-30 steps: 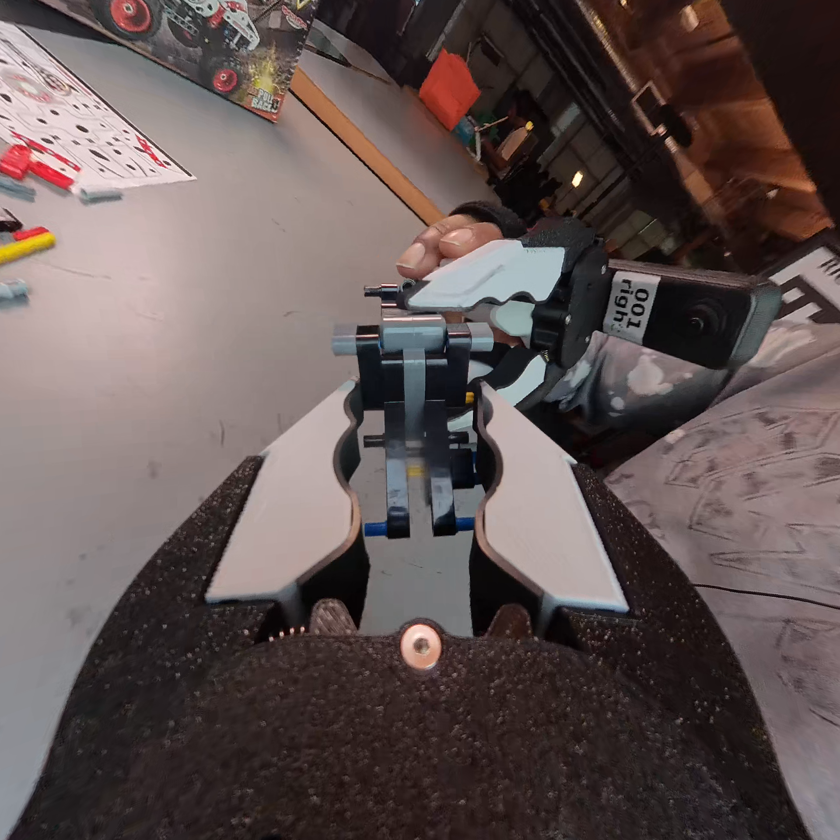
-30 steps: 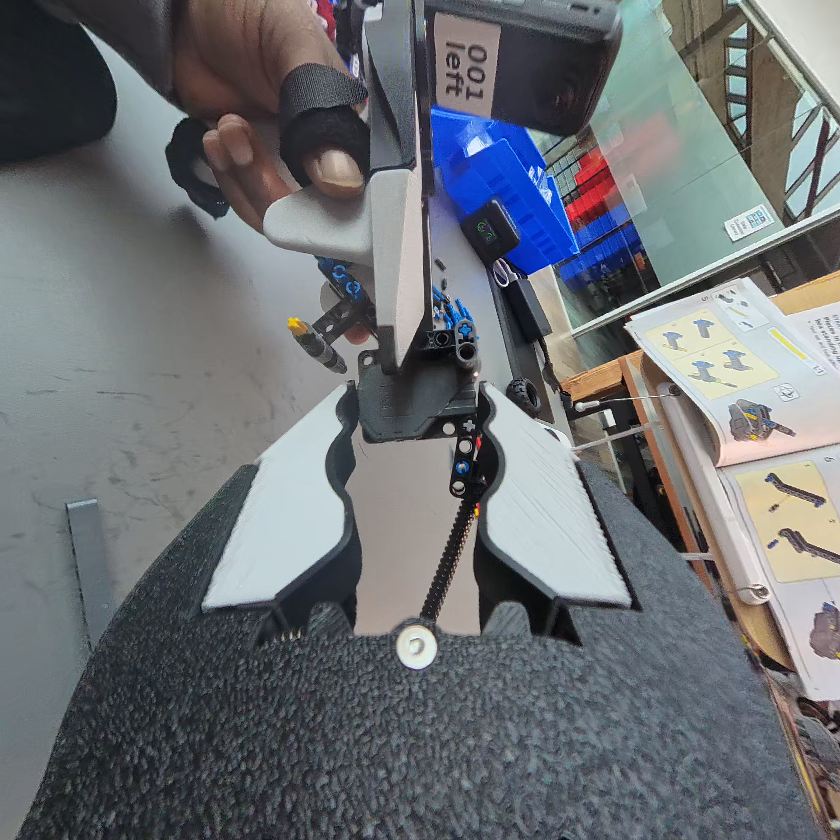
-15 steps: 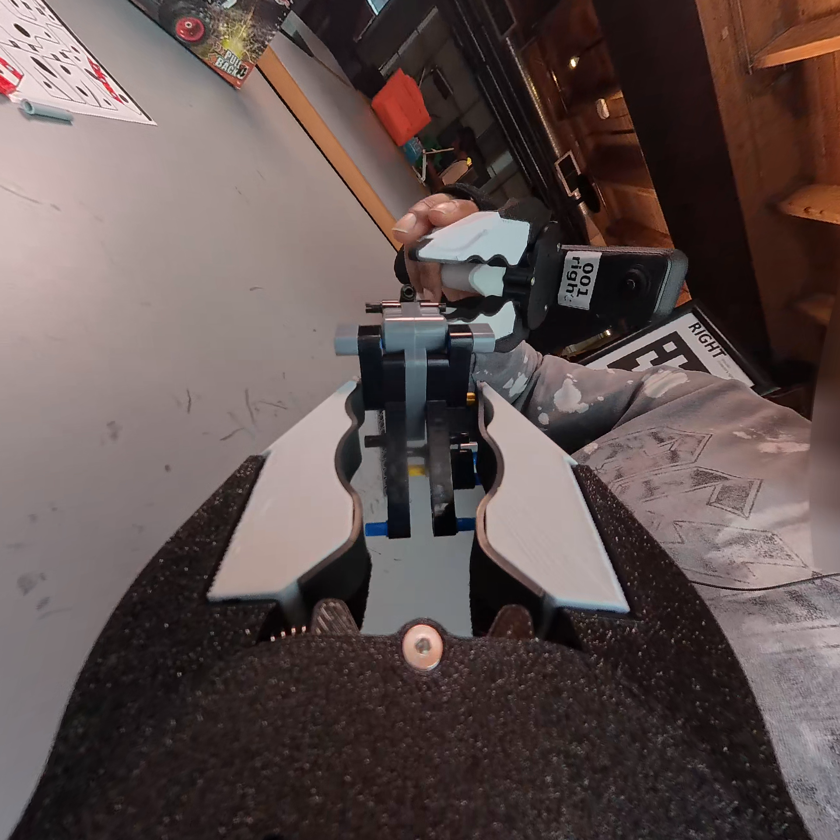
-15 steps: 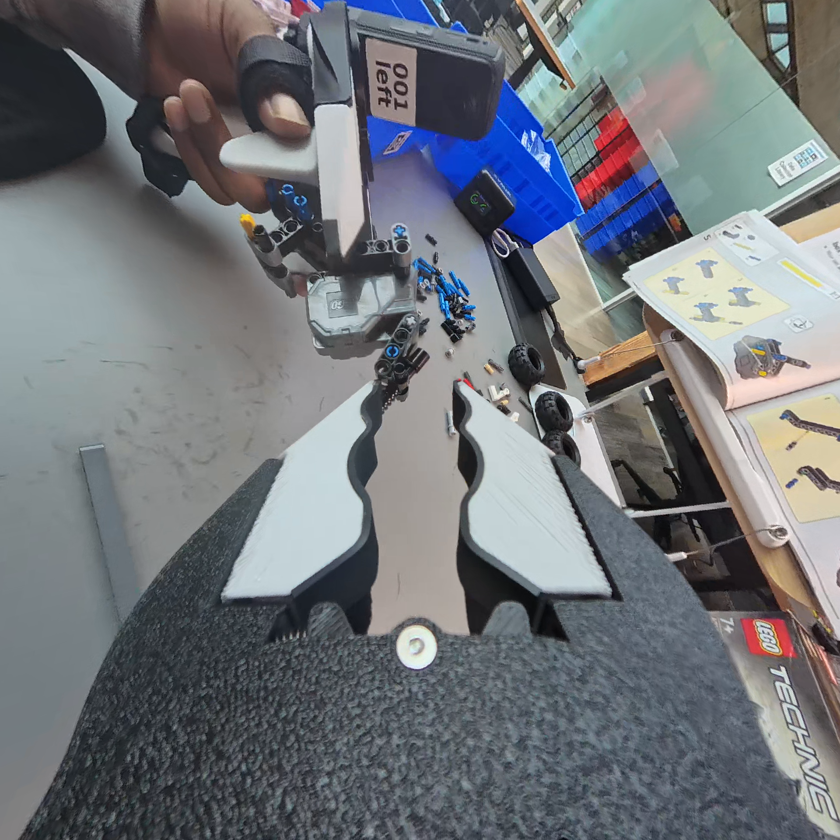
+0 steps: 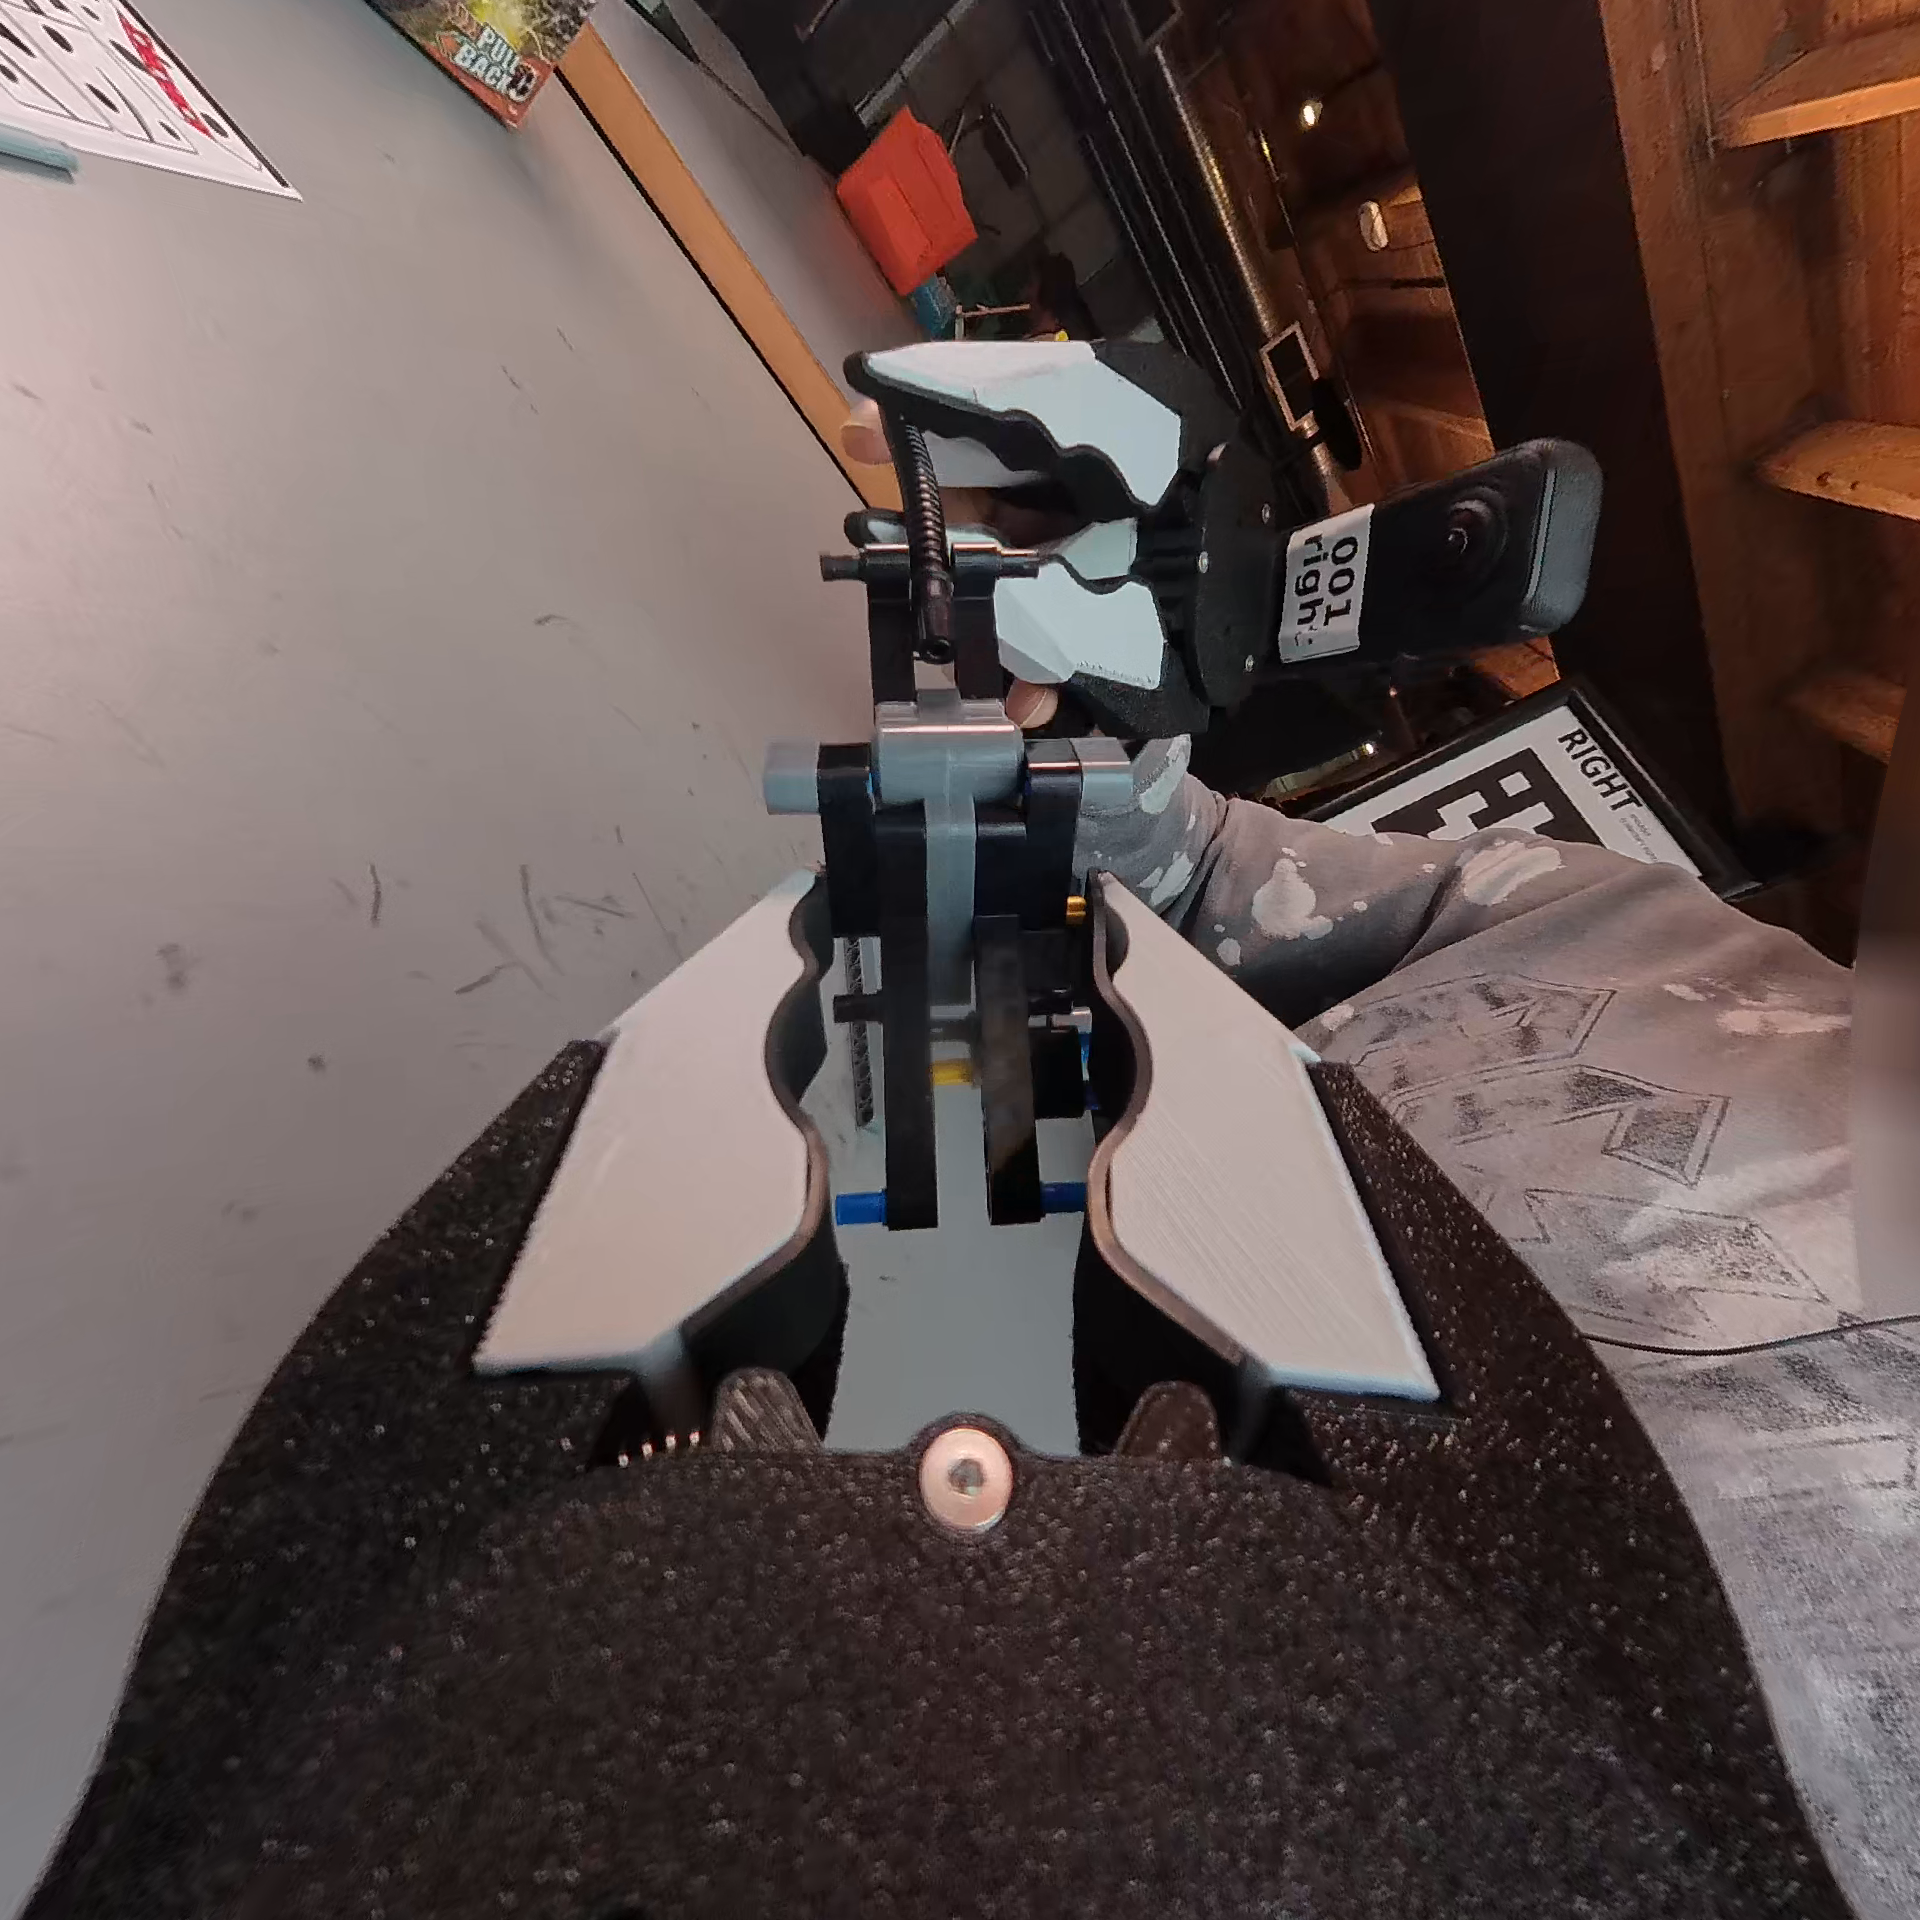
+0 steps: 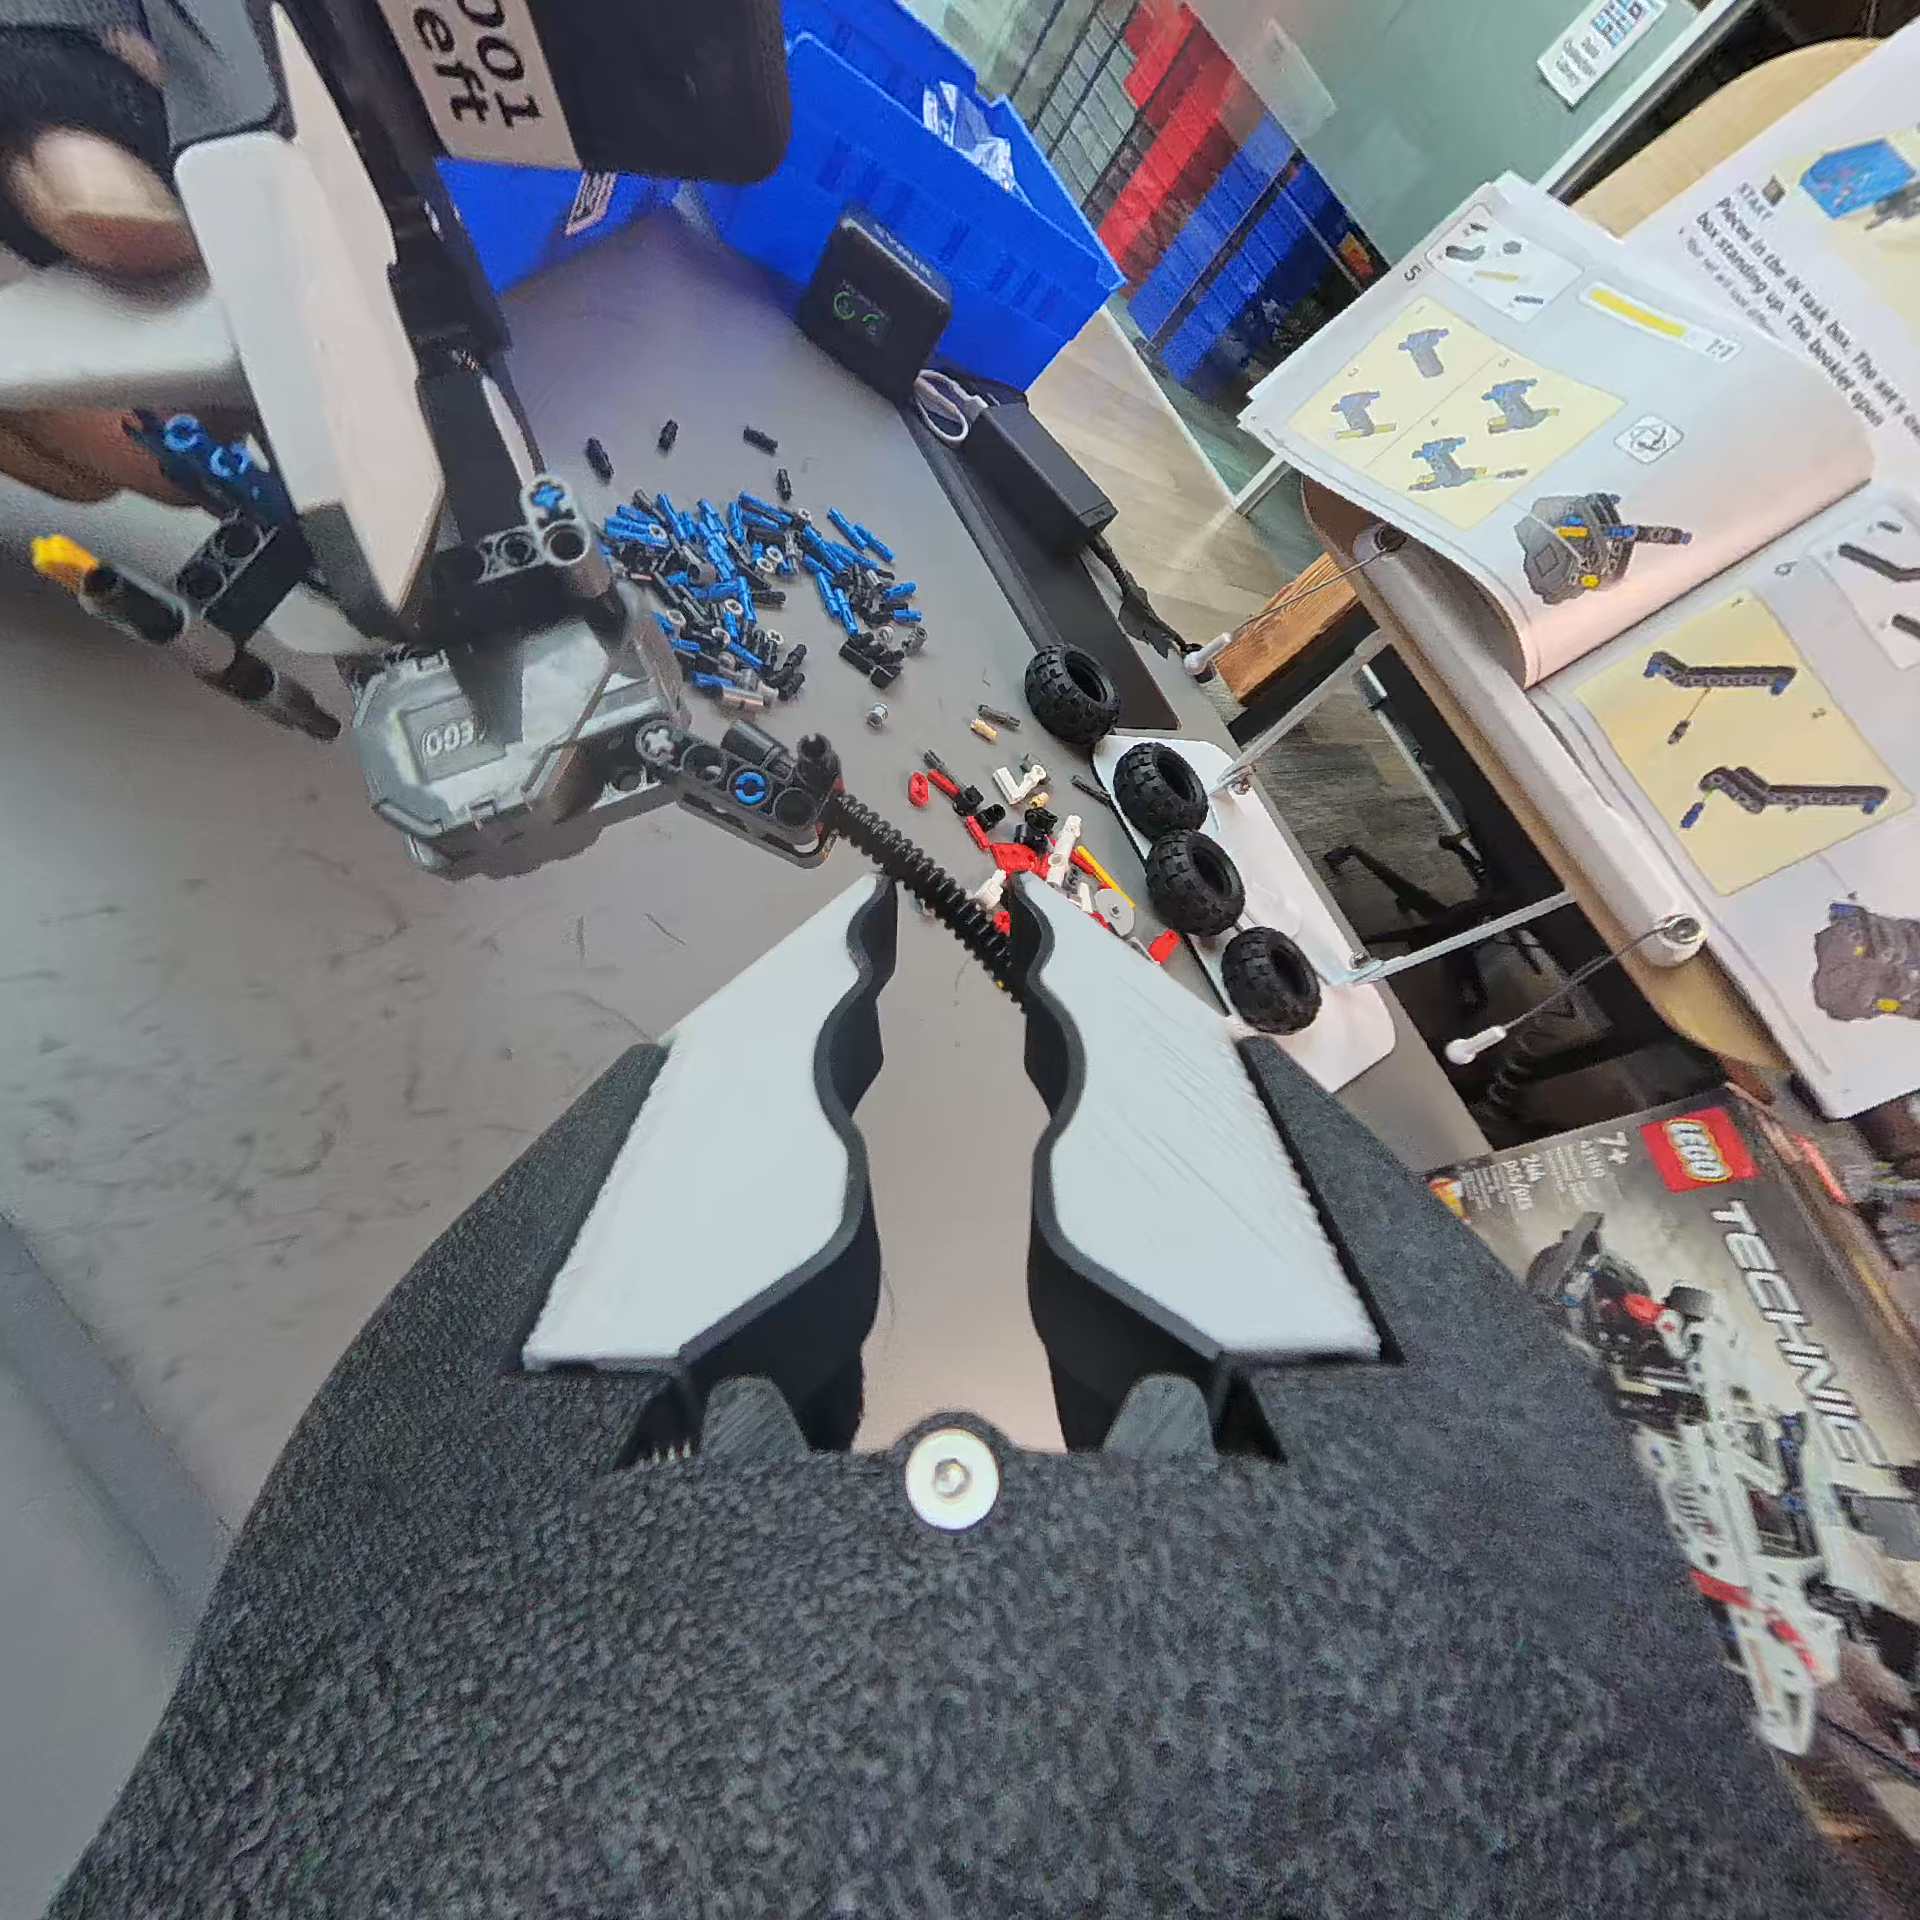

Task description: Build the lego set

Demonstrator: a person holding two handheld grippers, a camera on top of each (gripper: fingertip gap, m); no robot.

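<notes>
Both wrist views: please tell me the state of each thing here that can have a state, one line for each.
left gripper: shut on the lego assembly.
right gripper: fingers on either side of the ribbed hose; whether they clamp it cannot be told.
ribbed hose: one end at the lego assembly, the other between the right fingers.
instruction booklet: open on its stand.
tyres: four, loose, not fitted.
black device: screen lit.

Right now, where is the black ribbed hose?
In the right wrist view the black ribbed hose runs between the right gripper fingertips, its far end plugged into the assembly gripped by the left gripper.
</notes>
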